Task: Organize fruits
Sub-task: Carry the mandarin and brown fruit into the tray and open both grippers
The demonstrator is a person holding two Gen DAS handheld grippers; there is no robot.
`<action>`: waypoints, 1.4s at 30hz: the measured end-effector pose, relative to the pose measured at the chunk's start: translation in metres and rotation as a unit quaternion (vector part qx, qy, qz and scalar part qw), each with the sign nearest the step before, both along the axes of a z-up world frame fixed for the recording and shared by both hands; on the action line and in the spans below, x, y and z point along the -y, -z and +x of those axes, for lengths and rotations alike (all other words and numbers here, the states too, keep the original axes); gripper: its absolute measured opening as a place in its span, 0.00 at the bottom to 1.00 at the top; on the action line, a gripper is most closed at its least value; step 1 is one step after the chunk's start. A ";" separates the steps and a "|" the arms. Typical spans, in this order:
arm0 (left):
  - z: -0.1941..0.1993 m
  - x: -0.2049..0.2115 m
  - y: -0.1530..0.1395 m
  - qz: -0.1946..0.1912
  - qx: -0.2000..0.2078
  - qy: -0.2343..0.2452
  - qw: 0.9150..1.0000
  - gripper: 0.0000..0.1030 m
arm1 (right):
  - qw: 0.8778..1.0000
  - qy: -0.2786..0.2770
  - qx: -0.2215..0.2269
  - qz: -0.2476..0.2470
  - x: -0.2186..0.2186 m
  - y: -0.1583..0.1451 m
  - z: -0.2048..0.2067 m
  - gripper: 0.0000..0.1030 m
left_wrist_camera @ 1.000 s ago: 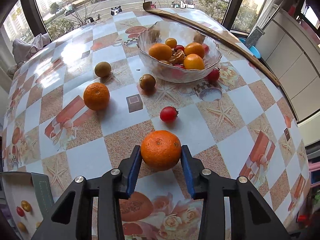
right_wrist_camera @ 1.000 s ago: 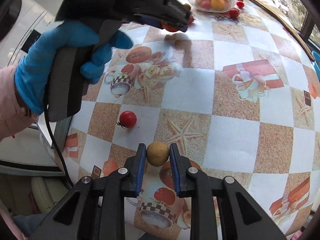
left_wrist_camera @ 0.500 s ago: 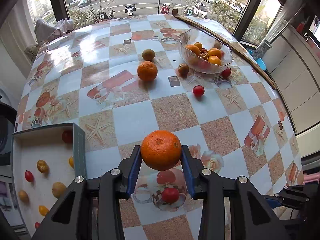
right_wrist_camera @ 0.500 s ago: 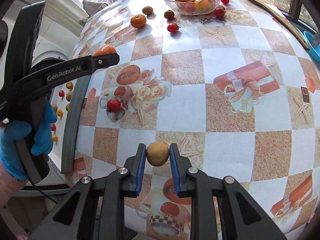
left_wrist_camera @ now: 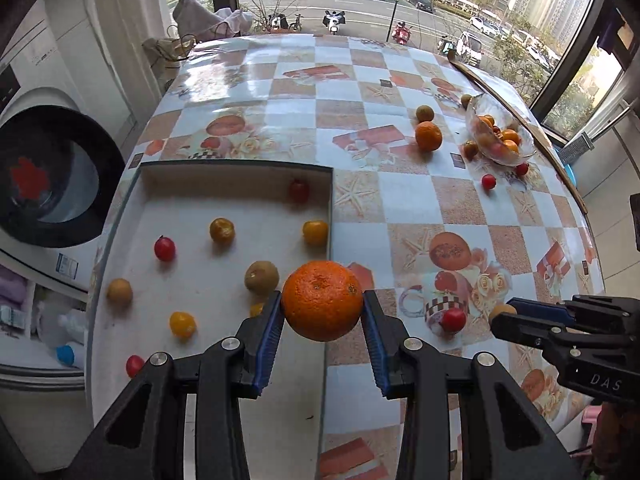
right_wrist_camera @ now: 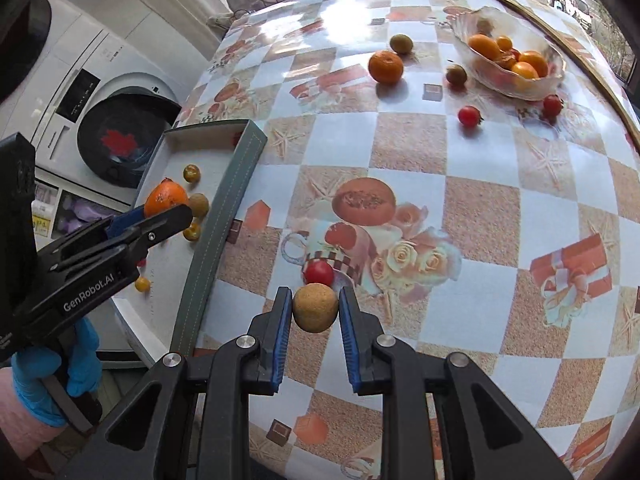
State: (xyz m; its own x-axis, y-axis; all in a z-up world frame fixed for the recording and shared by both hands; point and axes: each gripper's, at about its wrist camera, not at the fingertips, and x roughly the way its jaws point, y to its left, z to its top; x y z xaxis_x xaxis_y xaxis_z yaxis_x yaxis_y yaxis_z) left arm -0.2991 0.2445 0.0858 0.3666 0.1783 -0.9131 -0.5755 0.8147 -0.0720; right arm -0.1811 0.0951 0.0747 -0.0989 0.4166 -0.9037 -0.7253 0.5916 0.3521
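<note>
My left gripper [left_wrist_camera: 322, 312] is shut on a large orange [left_wrist_camera: 322, 300] and holds it in the air over the right edge of the grey tray [left_wrist_camera: 329, 200], which holds several small fruits. The orange also shows in the right wrist view [right_wrist_camera: 165, 199]. My right gripper [right_wrist_camera: 314, 312] is shut on a small tan round fruit [right_wrist_camera: 315, 307] above the table, just in front of a red cherry tomato [right_wrist_camera: 319, 273]. The right gripper shows in the left wrist view [left_wrist_camera: 520, 316] at the right.
A glass bowl [left_wrist_camera: 476, 118] of oranges stands at the table's far right. Loose near it are an orange [left_wrist_camera: 428, 136], a brown-green fruit [left_wrist_camera: 424, 113] and cherry tomatoes [left_wrist_camera: 488, 181]. A washing machine [right_wrist_camera: 120, 136] stands left of the table.
My left gripper has carried the orange left and back, from over the table to the tray's right edge. My right gripper still holds the tan fruit and has moved forward toward the cherry tomato.
</note>
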 end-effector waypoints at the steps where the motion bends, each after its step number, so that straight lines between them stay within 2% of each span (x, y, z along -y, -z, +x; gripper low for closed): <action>1: -0.009 -0.004 0.001 0.000 -0.003 -0.010 1.000 0.40 | 1.000 -0.010 0.002 0.002 -0.009 -0.001 -0.003 0.25; 6: -0.048 -0.018 0.012 -0.006 -0.019 -0.049 0.999 0.40 | 0.998 -0.058 0.002 0.012 -0.057 -0.004 -0.021 0.25; 13: -0.078 -0.028 0.036 -0.021 -0.028 -0.081 0.996 0.40 | 0.992 -0.121 -0.001 0.016 -0.120 0.001 -0.051 0.25; 21: -0.084 -0.030 0.053 -0.023 -0.035 -0.082 0.996 0.40 | 0.987 -0.162 0.001 0.006 -0.185 0.016 -0.069 0.25; 31: -0.085 -0.024 0.063 -0.013 -0.049 -0.066 0.997 0.40 | 0.980 -0.197 0.021 -0.038 -0.232 0.045 -0.083 0.25; 34: -0.084 -0.026 0.063 -0.006 -0.055 -0.063 0.996 0.47 | 0.977 -0.206 0.023 -0.052 -0.240 0.054 -0.087 0.26; 36: -0.083 -0.027 0.063 -0.002 -0.055 -0.062 0.997 0.60 | 0.976 -0.210 0.023 -0.059 -0.244 0.059 -0.090 0.26; 38: -0.084 -0.027 0.062 0.005 -0.054 -0.063 0.997 0.67 | 0.975 -0.212 0.023 -0.064 -0.247 0.060 -0.092 0.26; 42: -0.085 -0.029 0.064 0.003 -0.061 -0.063 0.996 0.69 | 0.974 -0.214 0.021 -0.071 -0.254 0.060 -0.093 0.29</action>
State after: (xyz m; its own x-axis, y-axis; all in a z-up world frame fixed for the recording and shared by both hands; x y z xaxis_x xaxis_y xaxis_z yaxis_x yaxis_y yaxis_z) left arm -0.3842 0.2733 0.0222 0.2280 0.2215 -0.9482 -0.6777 0.7353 0.0088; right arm -0.2742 0.3490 0.0145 -0.1981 0.2161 -0.9561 -0.9278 0.2732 0.2540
